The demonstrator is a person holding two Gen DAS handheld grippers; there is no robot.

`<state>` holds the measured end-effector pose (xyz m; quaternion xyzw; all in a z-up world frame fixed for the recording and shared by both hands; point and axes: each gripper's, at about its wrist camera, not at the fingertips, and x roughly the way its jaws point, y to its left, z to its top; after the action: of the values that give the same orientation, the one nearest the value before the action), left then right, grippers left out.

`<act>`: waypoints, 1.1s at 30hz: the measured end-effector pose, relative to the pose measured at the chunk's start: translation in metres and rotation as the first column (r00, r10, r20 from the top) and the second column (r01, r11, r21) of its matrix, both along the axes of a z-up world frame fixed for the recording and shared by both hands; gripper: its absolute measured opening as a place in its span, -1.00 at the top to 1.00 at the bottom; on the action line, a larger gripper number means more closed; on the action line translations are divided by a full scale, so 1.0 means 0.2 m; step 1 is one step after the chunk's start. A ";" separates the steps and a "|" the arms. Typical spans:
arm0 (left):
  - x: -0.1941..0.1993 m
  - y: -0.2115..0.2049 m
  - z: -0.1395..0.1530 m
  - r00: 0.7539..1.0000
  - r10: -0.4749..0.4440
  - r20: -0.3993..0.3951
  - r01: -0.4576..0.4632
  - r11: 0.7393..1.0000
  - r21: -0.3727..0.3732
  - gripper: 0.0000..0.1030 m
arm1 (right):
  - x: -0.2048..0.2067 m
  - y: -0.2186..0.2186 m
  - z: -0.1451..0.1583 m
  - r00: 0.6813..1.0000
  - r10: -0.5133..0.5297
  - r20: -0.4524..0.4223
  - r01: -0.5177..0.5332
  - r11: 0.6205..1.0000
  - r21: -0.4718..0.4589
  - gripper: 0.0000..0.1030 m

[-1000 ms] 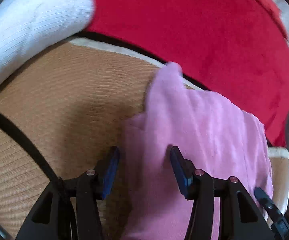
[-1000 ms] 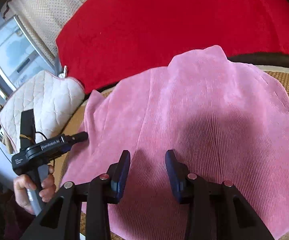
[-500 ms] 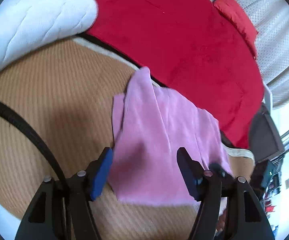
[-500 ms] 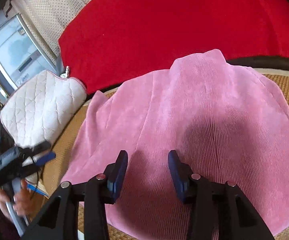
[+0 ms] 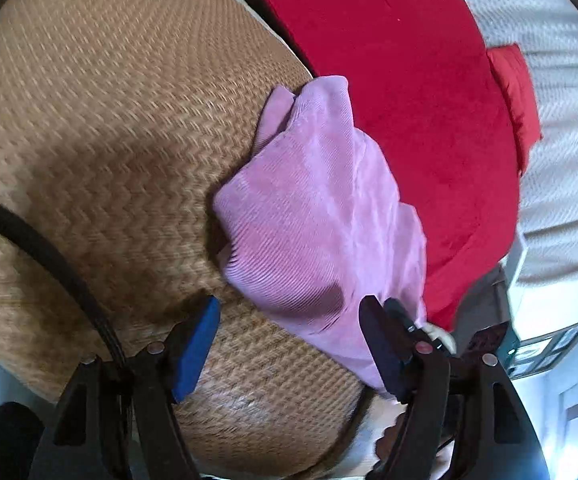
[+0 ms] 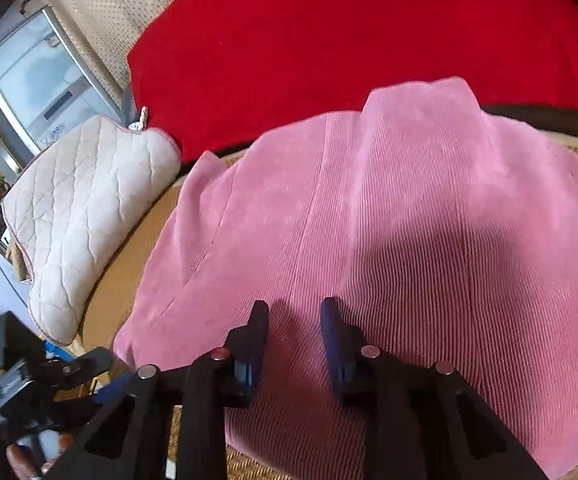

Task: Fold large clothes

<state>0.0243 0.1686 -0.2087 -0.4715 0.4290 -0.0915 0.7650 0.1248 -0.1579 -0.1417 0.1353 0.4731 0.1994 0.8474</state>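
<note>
- A round woven rattan mat (image 5: 101, 152) is the work surface, with a red blanket (image 6: 349, 40) spread behind it and pale dotted curtains (image 6: 101, 12) beyond that.
- A quilted white cushion (image 6: 81, 216) lies at the mat's left edge in my right view, its corner just beside the garment's near-left flap.
- The pink corduroy garment (image 6: 389, 240) lies spread and mostly flat on the mat, its far tip reaching the dark rim by the red blanket.
- Seen from my left side, the same garment (image 5: 321, 216) looks bunched, with a small fold standing up at the far end; the picture is somewhat blurred, so I cannot say how many layers it has.
- My right gripper (image 6: 295, 320) hovers low over the near part of the cloth. Its jaws have just been closing and stand narrow but apart, with nothing pinched between them; ribbed cloth lies in the gap below.
- My left gripper (image 5: 291, 332) has its jaws spread wide and has just been opening. The garment's near edge sits by the right-hand pad, not gripped; bare mat shows between the fingers.
- A black cable (image 5: 49, 256) crosses the mat on the left.
- My left hand and its tool show dimly at the lower-left corner of the right view.
</note>
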 end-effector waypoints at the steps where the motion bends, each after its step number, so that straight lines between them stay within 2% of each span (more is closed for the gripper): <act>1: 0.01 0.00 -0.01 1.000 0.013 0.013 -0.013 1.000 -0.012 -0.40 | 0.01 -0.01 -0.01 1.000 0.002 -0.011 -0.002 1.000 0.010 0.42; 4: 0.04 -0.01 -0.04 0.999 0.046 0.025 -0.044 0.996 -0.074 -0.38 | 0.03 -0.01 -0.03 1.000 0.006 -0.025 -0.005 1.000 0.021 0.51; 6: 0.07 -0.01 -0.05 0.996 0.079 0.037 -0.075 0.993 -0.088 -0.36 | 0.04 -0.04 -0.04 1.000 0.005 -0.027 -0.004 0.999 0.036 0.68; 8: 0.09 -0.02 -0.03 0.995 0.095 0.040 -0.091 0.992 -0.089 -0.08 | 0.05 -0.05 -0.05 0.999 0.008 -0.043 -0.004 0.997 0.077 0.74; 9: 0.09 -0.03 -0.02 0.994 0.098 0.048 -0.094 0.993 -0.076 -0.01 | 0.05 -0.07 -0.06 0.999 0.007 -0.051 -0.003 0.996 0.095 0.78; 10: 0.10 -0.03 0.00 0.994 0.095 0.060 -0.092 0.995 -0.047 0.26 | 0.06 -0.08 -0.07 0.998 0.009 -0.061 -0.001 0.993 0.118 0.79; 11: 0.12 -0.05 0.01 0.994 0.087 0.073 -0.086 0.996 -0.013 0.44 | 0.06 -0.10 -0.08 0.998 0.012 -0.068 -0.002 0.991 0.134 0.82; 14: 0.15 -0.09 0.07 0.992 0.056 0.114 -0.065 0.995 0.073 0.61 | 0.06 -0.11 -0.08 0.997 0.022 -0.070 -0.011 0.990 0.142 0.83; 16: 0.16 -0.16 0.17 0.986 0.008 0.165 -0.040 0.981 0.192 0.65 | 0.05 -0.11 -0.08 0.997 0.024 -0.071 -0.013 0.989 0.147 0.83; 17: 0.16 -0.20 0.23 0.979 -0.025 0.200 -0.028 0.966 0.255 0.67 | 0.05 -0.11 -0.08 0.997 0.026 -0.075 -0.015 0.988 0.153 0.83; 18: 0.16 -0.27 0.32 0.964 -0.082 0.251 -0.011 0.937 0.349 0.68 | 0.05 -0.12 -0.09 0.996 0.028 -0.081 -0.014 0.987 0.162 0.84; 19: 0.15 -0.33 0.37 0.951 -0.124 0.282 -0.003 0.912 0.410 0.69 | 0.06 -0.12 -0.09 0.996 0.030 -0.088 -0.014 0.985 0.173 0.84; 20: 0.14 -0.39 0.43 0.932 -0.182 0.313 0.010 0.876 0.482 0.69 | 0.05 -0.16 -0.09 0.995 0.033 -0.093 -0.015 0.983 0.182 0.84; 21: 0.14 -0.47 0.47 0.911 -0.248 0.330 0.027 0.833 0.552 0.69 | 0.06 -0.17 -0.09 0.994 0.036 -0.100 -0.016 0.981 0.195 0.86; 23: 0.11 -0.64 0.50 0.862 -0.386 0.329 0.061 0.722 0.689 0.70 | 0.07 -0.20 -0.11 0.991 0.045 -0.124 -0.015 0.973 0.231 0.88; 25: 0.11 -0.79 0.45 0.808 -0.517 0.281 0.137 0.630 0.765 0.70 | 0.09 -0.24 -0.11 0.986 0.054 -0.157 -0.006 0.956 0.293 0.89; 26: 0.12 -0.82 0.40 0.796 -0.551 0.251 0.177 0.608 0.774 0.71 | 0.10 -0.25 -0.12 0.984 0.061 -0.170 -0.004 0.947 0.320 0.89; 27: 0.14 -0.84 0.34 0.795 -0.564 0.223 0.208 0.599 0.773 0.71 | 0.11 -0.27 -0.12 0.981 0.067 -0.184 0.003 0.934 0.359 0.84; 29: 0.17 -0.85 0.30 0.796 -0.566 0.215 0.227 0.608 0.761 0.71 | 0.12 -0.32 -0.10 0.981 0.045 -0.188 0.037 0.911 0.412 0.78; 31: 0.17 -0.85 0.32 0.784 -0.579 0.225 0.233 0.610 0.757 0.71 | 0.12 -0.37 -0.06 0.985 -0.002 -0.171 0.074 0.906 0.416 0.60; 32: 0.17 -0.83 0.31 0.784 -0.579 0.226 0.237 0.614 0.753 0.71 | 0.12 -0.39 -0.04 0.986 -0.009 -0.168 0.081 0.898 0.432 0.27; 33: 0.17 -0.83 0.31 0.782 -0.579 0.229 0.237 0.616 0.751 0.71 | 0.12 -0.40 -0.02 0.987 -0.004 -0.163 0.079 0.885 0.458 -0.34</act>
<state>0.0590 0.0023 -0.1460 -0.0049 0.3399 -0.2099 0.9167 0.1496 -0.2372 -0.1462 0.3589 0.4743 0.2768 0.7548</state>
